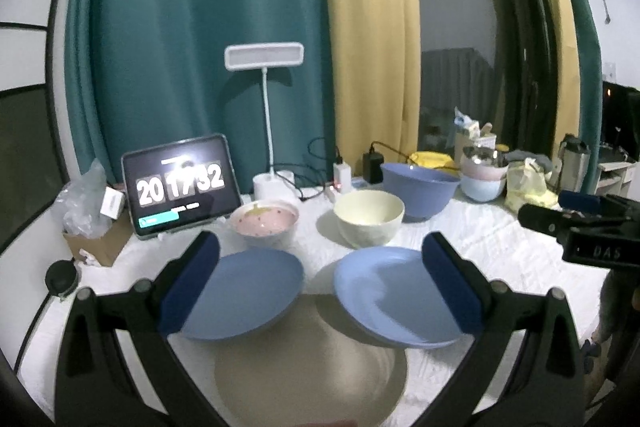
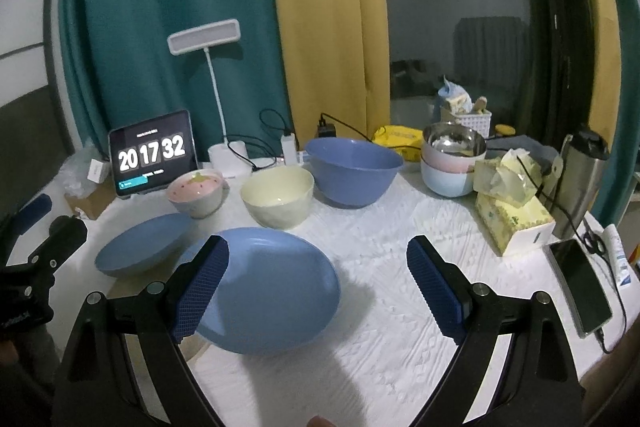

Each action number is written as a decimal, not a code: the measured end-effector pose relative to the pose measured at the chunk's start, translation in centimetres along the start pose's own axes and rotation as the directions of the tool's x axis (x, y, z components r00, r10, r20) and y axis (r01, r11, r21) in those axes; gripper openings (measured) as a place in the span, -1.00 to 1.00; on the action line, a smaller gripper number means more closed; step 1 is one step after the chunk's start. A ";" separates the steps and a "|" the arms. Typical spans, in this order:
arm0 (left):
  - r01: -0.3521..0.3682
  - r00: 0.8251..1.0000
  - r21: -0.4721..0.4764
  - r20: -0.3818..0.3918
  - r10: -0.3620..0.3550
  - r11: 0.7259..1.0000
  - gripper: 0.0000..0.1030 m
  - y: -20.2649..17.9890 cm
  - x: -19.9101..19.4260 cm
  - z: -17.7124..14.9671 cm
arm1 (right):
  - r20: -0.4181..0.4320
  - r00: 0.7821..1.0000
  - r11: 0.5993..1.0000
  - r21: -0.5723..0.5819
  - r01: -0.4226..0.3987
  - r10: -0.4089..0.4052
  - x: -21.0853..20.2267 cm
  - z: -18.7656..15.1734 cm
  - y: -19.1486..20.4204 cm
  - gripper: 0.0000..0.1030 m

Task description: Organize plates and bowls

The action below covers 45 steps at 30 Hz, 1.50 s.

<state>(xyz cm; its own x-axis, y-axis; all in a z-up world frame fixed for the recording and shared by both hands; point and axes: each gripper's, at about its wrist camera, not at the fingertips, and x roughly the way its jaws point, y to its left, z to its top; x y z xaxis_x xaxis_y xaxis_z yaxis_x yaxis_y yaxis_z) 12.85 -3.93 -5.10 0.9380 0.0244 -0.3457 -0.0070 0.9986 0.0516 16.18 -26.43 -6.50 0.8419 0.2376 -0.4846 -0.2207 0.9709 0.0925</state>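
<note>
left claw (image 1: 320, 279) released above two blue plates (image 1: 248, 293) | right claw (image 2: 318, 285) released, empty | beige plate (image 1: 312, 379) blurred, probably under both

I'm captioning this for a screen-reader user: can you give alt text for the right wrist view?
The open right gripper hovers over a white-covered table, one of its fingers in front of a blue plate. Behind lie a second blue plate, a pink bowl, a cream bowl and a large blue bowl.
</note>
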 end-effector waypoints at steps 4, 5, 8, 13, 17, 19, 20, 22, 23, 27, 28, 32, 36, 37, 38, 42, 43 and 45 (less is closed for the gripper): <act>0.000 0.999 0.014 -0.041 0.001 1.000 0.98 -0.6 1.7 -0.4 | -0.028 1.000 1.000 0.009 0.000 0.001 1.7 -0.2 -0.7 0.82; 0.001 0.999 0.016 -0.053 0.000 1.000 0.98 -0.7 2.1 -0.5 | -0.034 0.999 1.000 0.012 0.000 0.001 2.0 -0.3 -0.9 0.82; 0.002 0.996 0.023 -0.088 0.000 1.000 0.98 -1.1 3.5 -0.8 | -0.054 0.999 1.000 0.022 -0.001 0.002 3.3 -0.5 -1.4 0.82; 0.000 0.989 0.028 -0.145 0.004 1.000 0.97 -1.4 5.9 -1.4 | -0.094 0.996 0.999 0.037 0.003 0.001 5.6 -1.0 -2.2 0.82; 0.006 0.983 0.034 -0.185 0.000 0.999 0.97 -1.6 7.4 -1.8 | -0.126 0.992 0.999 0.044 0.002 0.003 7.1 -1.5 -2.6 0.82; 0.012 0.980 0.038 -0.198 -0.005 0.999 0.96 -1.7 8.0 -2.1 | -0.147 0.989 0.999 0.047 0.000 0.007 8.0 -1.8 -2.7 0.82; 0.013 0.979 0.043 -0.204 -0.004 0.999 0.96 -1.7 8.2 -2.2 | -0.156 0.988 0.999 0.051 -0.002 0.010 8.4 -2.0 -2.8 0.82; 0.016 0.976 0.053 -0.220 -0.004 0.998 0.96 -1.9 8.9 -2.5 | -0.178 0.984 0.998 0.060 -0.007 0.017 9.3 -2.5 -3.1 0.82; 0.016 0.974 0.057 -0.228 -0.002 0.998 0.96 -1.9 9.2 -2.7 | -0.188 0.982 0.998 0.063 -0.007 0.019 9.7 -2.7 -3.2 0.82; 0.017 0.967 0.065 -0.255 0.000 0.998 0.79 -2.1 10.3 -3.1 | -0.232 0.972 0.997 0.072 -0.011 0.028 11.2 -3.7 -3.5 0.73; 0.019 0.965 0.068 -0.264 0.000 0.998 0.75 -2.1 10.5 -3.2 | -0.243 0.969 0.997 0.074 -0.013 0.030 11.6 -3.9 -3.5 0.72; 0.017 0.955 0.082 -0.298 0.008 0.996 0.65 -2.4 11.6 -3.7 | -0.279 0.959 0.995 0.092 -0.024 0.049 12.7 -4.6 -3.8 0.65; 0.015 0.935 0.083 -0.353 0.016 0.996 0.34 -2.5 12.9 -4.5 | -0.313 0.946 0.992 0.115 -0.054 0.088 13.8 -5.2 -3.9 0.47; 0.013 0.932 0.084 -0.363 0.018 0.996 0.31 -2.5 13.2 -4.7 | -0.318 0.943 0.991 0.117 -0.061 0.095 14.0 -5.3 -3.7 0.38; 0.011 0.929 0.088 -0.368 0.022 0.996 0.30 -2.6 13.3 -4.9 | -0.321 0.941 0.990 0.119 -0.073 0.108 14.2 -5.4 -3.7 0.31; 0.010 0.920 0.100 -0.391 0.030 0.995 0.17 -2.8 14.0 -5.5 | -0.337 0.934 0.989 0.123 -0.081 0.118 14.9 -5.6 -3.6 -0.16; 0.011 0.915 0.099 -0.402 0.030 0.995 0.07 -2.9 14.3 -5.7 | -0.342 0.931 0.988 0.130 -0.086 0.126 15.0 -5.6 -3.8 -0.25; 0.015 0.909 0.098 -0.416 0.028 0.995 -0.02 -3.0 14.6 -5.9 | -0.348 0.927 0.985 0.138 -0.100 0.142 15.2 -5.6 -4.0 -0.31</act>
<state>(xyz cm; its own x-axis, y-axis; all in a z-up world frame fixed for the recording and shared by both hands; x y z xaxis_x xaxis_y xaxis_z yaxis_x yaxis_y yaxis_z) 24.49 -6.34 -15.82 0.7080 0.0688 -0.7029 0.0407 0.9896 0.1379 27.06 -26.85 -19.11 0.5775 0.3484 -0.7383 -0.2336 0.9371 0.2595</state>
